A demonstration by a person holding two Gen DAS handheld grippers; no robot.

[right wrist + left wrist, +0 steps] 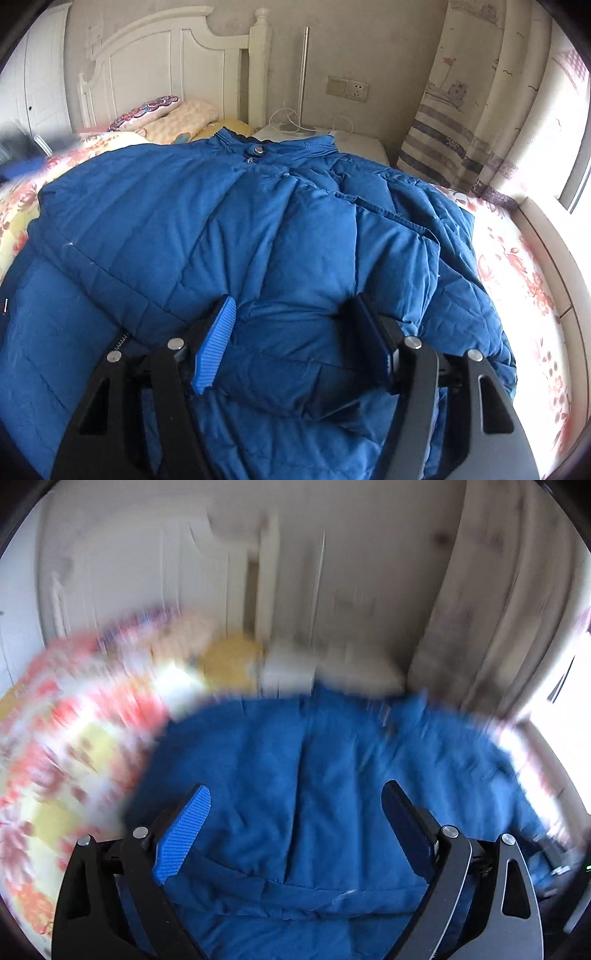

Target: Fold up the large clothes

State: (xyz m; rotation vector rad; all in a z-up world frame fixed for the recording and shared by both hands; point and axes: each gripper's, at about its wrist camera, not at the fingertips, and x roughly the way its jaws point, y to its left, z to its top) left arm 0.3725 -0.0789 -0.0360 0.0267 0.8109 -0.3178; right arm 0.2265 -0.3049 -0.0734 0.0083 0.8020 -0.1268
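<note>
Left wrist view: heavy blur. Blue puffer jacket (314, 775) fills the centre and 6 o'clock half of the frame, quilted, a vertical seam running down the middle and a horizontal hem or fold line low at 6. It lies on a bed with a floral sheet (66, 746), red and yellow pattern, showing at 9 o'clock. Curtain (498, 609) hangs at 2 o'clock, pale wall behind at 12. Left gripper (297, 797) sits over the jacket, jaws spread wide, nothing between them; the blue ribbed pad (183, 834) at 7 o'clock and the dark pad at 5 o'clock frame bare fabric. Cannot tell whether the tips touch the cloth.

Right wrist view: sharp. Same jacket (258, 240) spread across the bed, collar with a snap button (258, 150) at 12 o'clock, a sleeve or front panel folded over toward 3 o'clock, a zipper edge at 8 o'clock. Fabric puffy and creased. Floral sheet (517, 277) shows at 3 o'clock and 9 o'clock. White headboard (166, 62) at 11 o'clock, pillows (177, 118) below it, wall socket (347, 88) at 1 o'clock, striped curtain (461, 110) at 2 o'clock. Right gripper (295, 306) has jaws parted with a thick bulge of jacket between them; both pads (218, 343) press against the padded fabric, not closed on it.
</note>
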